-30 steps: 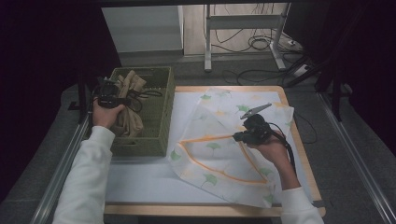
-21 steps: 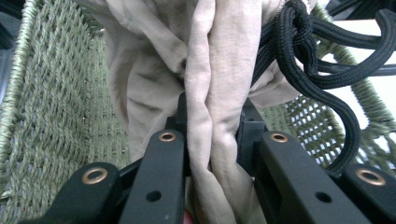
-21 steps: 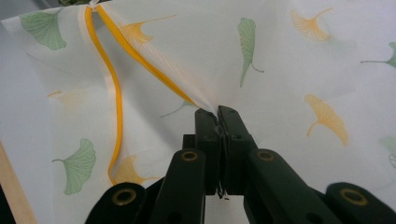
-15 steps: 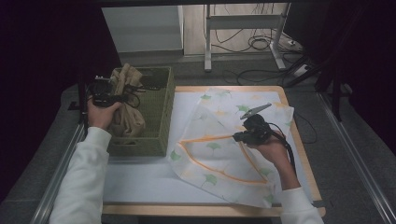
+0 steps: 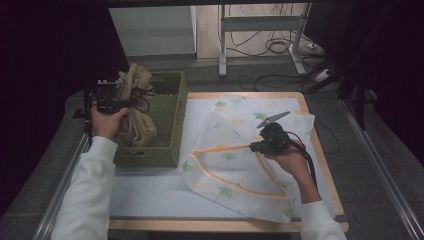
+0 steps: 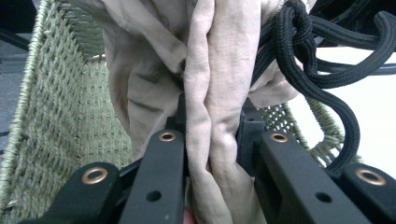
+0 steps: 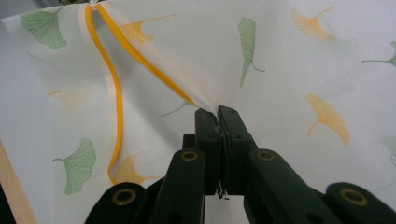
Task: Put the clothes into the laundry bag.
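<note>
Your left gripper (image 5: 111, 102) is clamped on a bunched fold of the beige garment (image 5: 135, 107); in the left gripper view the cloth (image 6: 215, 93) is squeezed between the two black jaws, with wrinkled fabric rising above them. The garment hangs from that grip above the left part of the green woven basket (image 5: 170, 115), its lower part down inside the basket. A black braided cord (image 6: 308, 56) loops just beside the cloth at the right of that view. The basket stands at the left edge of the bench (image 5: 320, 165), hard against the bench's far left corner.

Your right gripper (image 5: 260, 145) is pinched together on the mesh laundry bag (image 5: 235, 160), white with green and orange ginkgo leaves. In the right gripper view the jaws meet on a thin pleat of mesh (image 7: 261, 70) close to the orange trim (image 7: 116, 107), which runs away toward the bag's far corner. The bag lies spread over the middle and right of the bench, its near corner close to the bench's near edge. The two grippers are well apart.
</note>
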Demonstrator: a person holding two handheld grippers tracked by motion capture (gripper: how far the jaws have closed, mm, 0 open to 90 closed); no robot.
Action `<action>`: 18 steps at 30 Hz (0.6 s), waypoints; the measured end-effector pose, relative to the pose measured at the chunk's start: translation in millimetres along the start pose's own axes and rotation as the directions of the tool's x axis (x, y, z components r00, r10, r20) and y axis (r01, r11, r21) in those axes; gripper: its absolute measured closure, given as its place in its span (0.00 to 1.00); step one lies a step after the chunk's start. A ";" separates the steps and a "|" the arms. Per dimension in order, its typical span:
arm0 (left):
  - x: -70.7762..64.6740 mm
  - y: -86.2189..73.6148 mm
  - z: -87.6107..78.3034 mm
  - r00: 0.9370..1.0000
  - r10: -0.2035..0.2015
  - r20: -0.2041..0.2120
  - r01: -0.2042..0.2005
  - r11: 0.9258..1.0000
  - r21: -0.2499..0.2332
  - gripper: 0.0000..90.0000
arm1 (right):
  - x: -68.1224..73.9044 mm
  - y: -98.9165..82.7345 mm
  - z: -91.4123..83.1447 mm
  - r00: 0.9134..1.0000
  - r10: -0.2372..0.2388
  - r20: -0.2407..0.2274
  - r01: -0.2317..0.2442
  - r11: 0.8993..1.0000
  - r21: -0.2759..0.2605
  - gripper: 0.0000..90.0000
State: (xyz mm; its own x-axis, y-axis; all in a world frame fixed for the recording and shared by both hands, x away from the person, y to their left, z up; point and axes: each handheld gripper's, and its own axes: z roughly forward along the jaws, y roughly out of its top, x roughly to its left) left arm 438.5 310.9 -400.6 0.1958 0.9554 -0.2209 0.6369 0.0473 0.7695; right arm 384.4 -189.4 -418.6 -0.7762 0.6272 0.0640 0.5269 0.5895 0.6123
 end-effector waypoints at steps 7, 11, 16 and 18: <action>-0.2 1.1 -3.5 1.000 -0.012 0.020 0.012 1.000 -0.016 0.85 | -0.5 -0.3 0.5 1.000 0.000 -0.003 0.000 1.000 0.001 0.96; -1.1 1.8 -7.1 1.000 -0.010 0.027 0.011 0.999 -0.030 0.85 | -0.6 -0.4 0.0 1.000 0.003 -0.003 -0.003 1.000 0.000 0.96; -3.2 2.9 -12.0 0.999 -0.018 0.040 0.020 0.998 -0.058 0.85 | -0.6 -0.5 -0.1 1.000 0.002 -0.003 -0.002 1.000 -0.001 0.96; -4.2 3.4 -14.8 0.998 -0.022 0.053 0.026 0.997 -0.072 0.85 | -0.5 -0.5 0.0 1.000 0.002 -0.003 -0.002 1.000 0.000 0.96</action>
State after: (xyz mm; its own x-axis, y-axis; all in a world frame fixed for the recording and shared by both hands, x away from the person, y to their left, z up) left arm 428.8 311.3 -388.2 0.2208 0.9373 -0.2695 0.5864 0.0932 0.8046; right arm 384.5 -190.0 -418.9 -0.7763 0.6267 0.0680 0.5283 0.5879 0.6126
